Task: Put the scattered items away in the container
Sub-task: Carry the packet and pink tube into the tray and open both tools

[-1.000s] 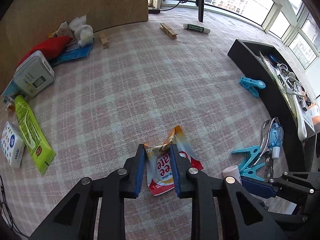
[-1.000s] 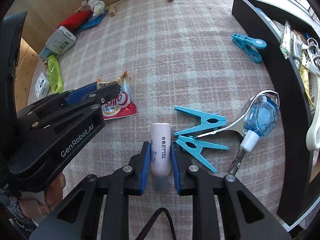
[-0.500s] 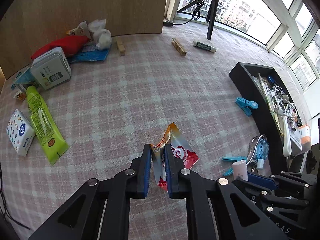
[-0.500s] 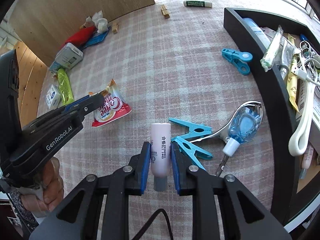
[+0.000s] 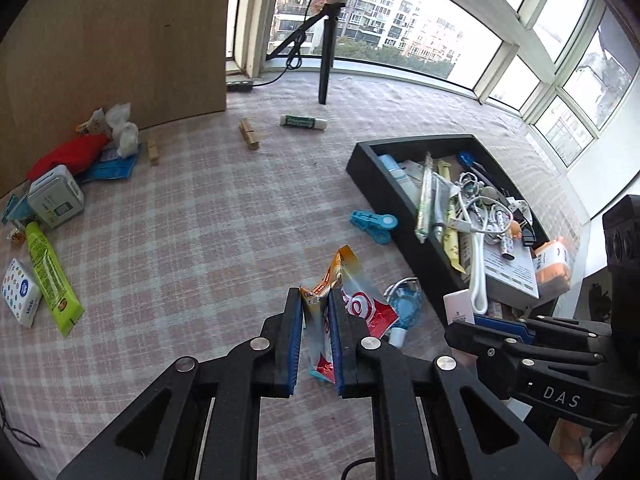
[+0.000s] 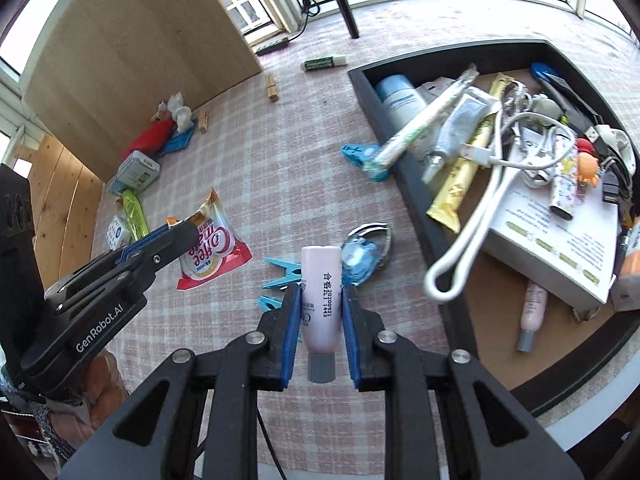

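Observation:
My left gripper (image 5: 316, 304) is shut on a red and white coffee sachet (image 5: 362, 306) and holds it above the checked cloth; the sachet also shows in the right wrist view (image 6: 212, 248). My right gripper (image 6: 320, 300) is shut on a pale pink tube (image 6: 321, 296), cap toward me, lifted off the cloth. The black container (image 5: 372, 172) lies to the right, full of cables, tubes and packets; in the right wrist view its wall (image 6: 400, 160) is just right of the tube.
On the cloth lie blue clips (image 6: 280, 276), a blue clip (image 5: 374, 226) by the container, a metal clamp with a blue part (image 6: 366, 254), wooden pegs (image 5: 249, 133), a glue stick (image 5: 303, 121), a green tube (image 5: 50, 276), a tin (image 5: 56, 196) and tissue packs at the left.
Both grippers rose from the cloth with their items and moved toward the container, which now looms larger at the right. The sachet and the tube left the cloth.

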Motion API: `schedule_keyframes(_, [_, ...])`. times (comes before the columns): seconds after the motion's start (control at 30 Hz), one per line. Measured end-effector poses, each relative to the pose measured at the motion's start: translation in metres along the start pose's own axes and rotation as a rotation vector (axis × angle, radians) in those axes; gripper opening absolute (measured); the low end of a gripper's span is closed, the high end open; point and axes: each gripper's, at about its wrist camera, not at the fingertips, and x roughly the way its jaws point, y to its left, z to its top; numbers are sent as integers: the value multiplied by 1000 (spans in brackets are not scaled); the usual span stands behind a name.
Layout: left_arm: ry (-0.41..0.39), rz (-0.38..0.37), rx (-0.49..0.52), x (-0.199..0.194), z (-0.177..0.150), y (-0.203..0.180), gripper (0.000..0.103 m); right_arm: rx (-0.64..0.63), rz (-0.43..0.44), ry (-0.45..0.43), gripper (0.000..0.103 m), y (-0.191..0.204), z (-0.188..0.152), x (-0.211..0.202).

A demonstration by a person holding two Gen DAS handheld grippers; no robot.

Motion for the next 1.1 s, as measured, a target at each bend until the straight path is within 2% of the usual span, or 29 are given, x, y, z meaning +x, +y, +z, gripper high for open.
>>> schedule_keyframes(0.33, [38,-98,103,15,-7,-97,12,100,-48,-65,20,-81,-11,-52])
schedule_keyframes(0.6, [82,-152,202,30,-20,-167,12,169,-83,-76,20,-132,-26,-70])
schedule_keyframes(0.7, [93,-161,223,34,-23,-181,12,178,-92,-80,20,-142,-28,-74])
schedule_keyframes(0.77, [110,-172,230,38,-24,-189,16,174,-93,-83,21,-146,-29,-75])
schedule_keyframes(0.8, [119,-164,227,40,-24,-192,27,172,-96,-85,23,-147,-28,-76])
schedule_keyframes(0.83, [122,-144,222,41,-23,-193,35,178,-115,-85,23,-149,-28,-77])
schedule_keyframes(0.9, [107,-151,205,40,-22,-191,39,203,-128,-103,36,-156,-27,-82])
schedule_keyframes(1.1, [100,-124,206,38,-25,-184,39,198,-110,-128,37,-157,-27,-91])
